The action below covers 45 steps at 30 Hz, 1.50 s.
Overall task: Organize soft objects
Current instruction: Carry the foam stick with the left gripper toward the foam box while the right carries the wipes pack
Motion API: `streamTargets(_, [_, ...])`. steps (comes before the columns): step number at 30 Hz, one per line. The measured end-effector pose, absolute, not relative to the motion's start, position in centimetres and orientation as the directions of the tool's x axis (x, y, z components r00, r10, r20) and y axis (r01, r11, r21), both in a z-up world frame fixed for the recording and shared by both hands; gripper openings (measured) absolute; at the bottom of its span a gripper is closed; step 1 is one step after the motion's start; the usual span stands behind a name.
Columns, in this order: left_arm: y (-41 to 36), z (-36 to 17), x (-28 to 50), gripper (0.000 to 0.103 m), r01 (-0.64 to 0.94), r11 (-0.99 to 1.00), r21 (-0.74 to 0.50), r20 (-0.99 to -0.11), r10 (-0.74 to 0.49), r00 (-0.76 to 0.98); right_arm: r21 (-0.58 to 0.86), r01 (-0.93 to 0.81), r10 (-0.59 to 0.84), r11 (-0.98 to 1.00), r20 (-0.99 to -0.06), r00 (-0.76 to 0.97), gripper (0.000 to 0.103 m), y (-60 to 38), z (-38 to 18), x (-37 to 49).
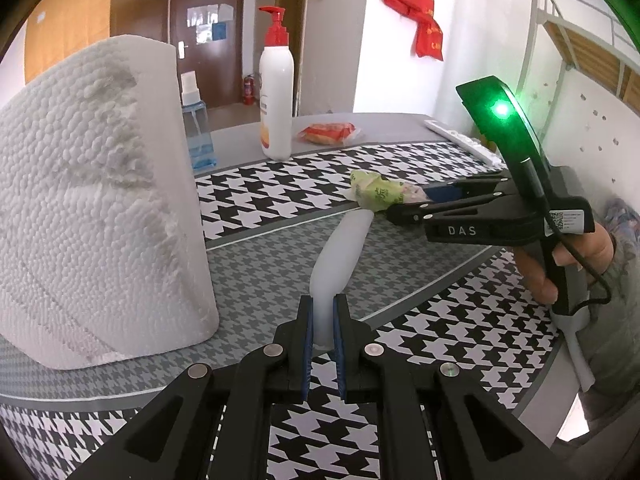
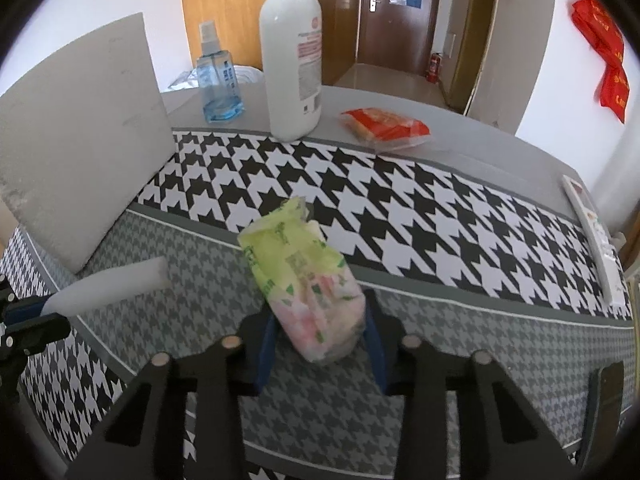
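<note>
My left gripper [image 1: 323, 320] is shut on the near end of a white foam strip [image 1: 340, 248], which reaches away over the houndstooth cloth [image 1: 440, 320]. A big white foam block [image 1: 100, 200] stands just left of it. A soft green and pink tissue pack [image 2: 308, 280] sits between the blue pads of my right gripper [image 2: 320, 320], and both pads touch its sides. In the left wrist view the right gripper [image 1: 404, 204] comes in from the right, held by a hand [image 1: 560, 260], with the tissue pack [image 1: 376, 192] at its tips. The foam strip [image 2: 116, 284] lies left of the pack.
At the back stand a white pump bottle with a red top [image 2: 292, 48] and a blue spray bottle [image 2: 218, 76]. A red snack packet [image 2: 384, 126] lies right of them. A white remote-like bar [image 2: 592, 232] lies along the right table edge. The foam block [image 2: 80, 152] walls off the left.
</note>
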<state>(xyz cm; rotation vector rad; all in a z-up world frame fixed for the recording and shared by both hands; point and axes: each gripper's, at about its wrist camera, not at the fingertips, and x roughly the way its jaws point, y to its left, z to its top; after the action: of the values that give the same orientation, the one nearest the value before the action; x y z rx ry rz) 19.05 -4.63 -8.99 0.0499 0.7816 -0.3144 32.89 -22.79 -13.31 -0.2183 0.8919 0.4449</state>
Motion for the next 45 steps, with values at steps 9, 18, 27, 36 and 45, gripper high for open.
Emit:
streamTargets(9, [-4.6,-8.4,18.4,0.01,0.266,0.961,-0.075,-0.683,-0.243,0.689,0.012,-0.445,0.298,0.895,-0.759,0.578,0.031,-23.5,-11.5,31.6])
streamTargets(18, [-5.0,-7.1,17.0,0.01,0.26,0.964,-0.058,-0.661,-0.232,0.714,0.035,-0.439,0.333,0.898,-0.706,0.625,0.031,-24.2,-8.3,27.9])
streamTargets(27, [-5.1,-5.9,16.0,0.01,0.249,0.967,-0.047,-0.639,-0.221,0.737,0.056,-0.438,0.363,0.897,-0.66,0.658,0.031,-24.9,-6.1,25.0])
streamTargets(36, [-5.2,-4.4,14.6,0.01,0.242,0.969,-0.039,-0.604,-0.216,0.767,0.064,-0.442,0.383,0.895,-0.617,0.687,0.031,-25.0,-5.1,23.3])
streamTargets(45, [-4.9,-2.9,14.0,0.01,0.228,0.973,-0.024,-0.564,-0.201,0.801,0.063,-0.441,0.395,0.895,-0.569,0.721,0.031,-25.1,-3.7,21.7])
